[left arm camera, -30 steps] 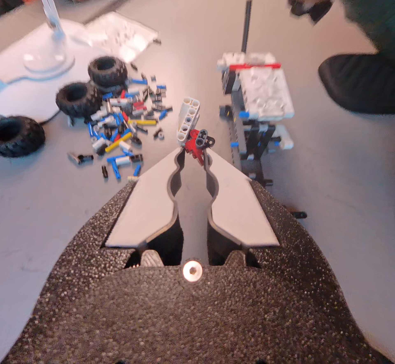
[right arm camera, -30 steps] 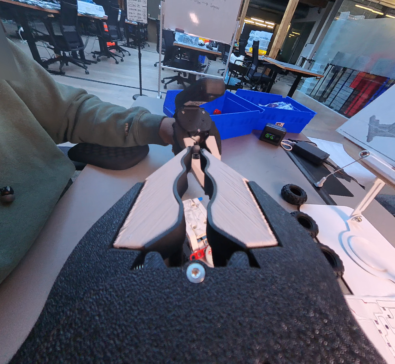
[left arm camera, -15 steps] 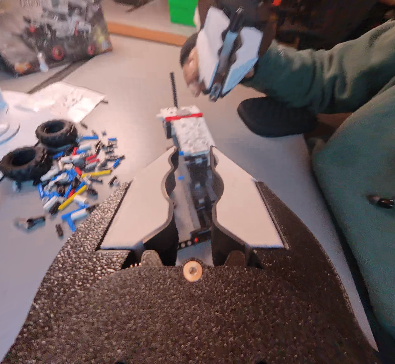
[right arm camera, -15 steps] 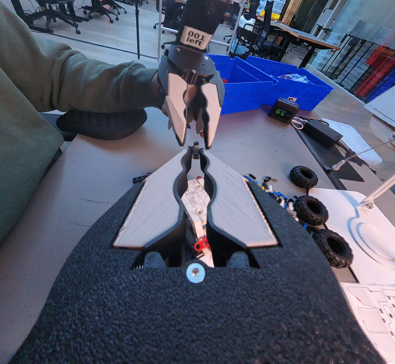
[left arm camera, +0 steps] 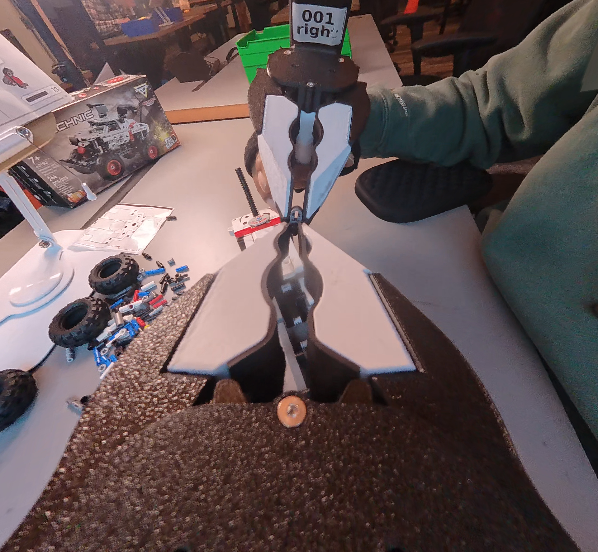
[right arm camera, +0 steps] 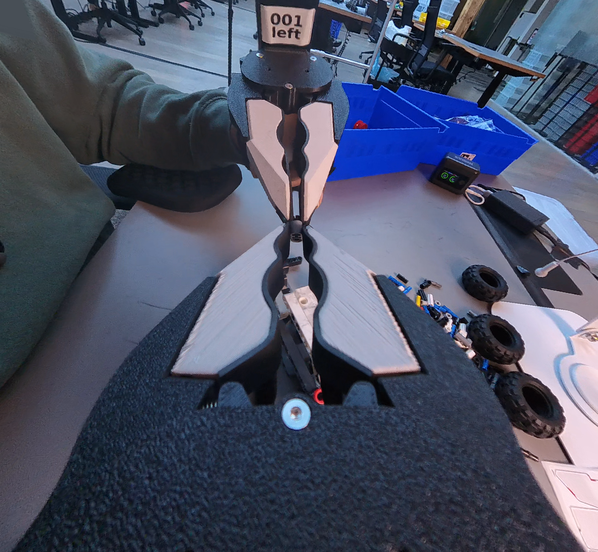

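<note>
Both grippers meet tip to tip above the bench (left arm camera: 404, 277). Right gripper (right arm camera: 295, 232) has its jaws clenched on a small black connector (right arm camera: 295, 236); left gripper (left arm camera: 293, 228) jaws are pinched at the same piece, though who's really gripping it is hard to say. The model (left arm camera: 259, 224) sits mostly hidden under them. Loose parts (left arm camera: 142, 306) and tires (left arm camera: 114, 273) crowd one side; beyond, a box (left arm camera: 110, 135) and blue bins (right arm camera: 420, 135).

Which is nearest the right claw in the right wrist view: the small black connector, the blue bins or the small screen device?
1. Small black connector, at the right claw tips, meeting the left claw.
2. Small screen device, farther on the table, right.
3. Blue bins, just behind it, at the far edge.
</note>
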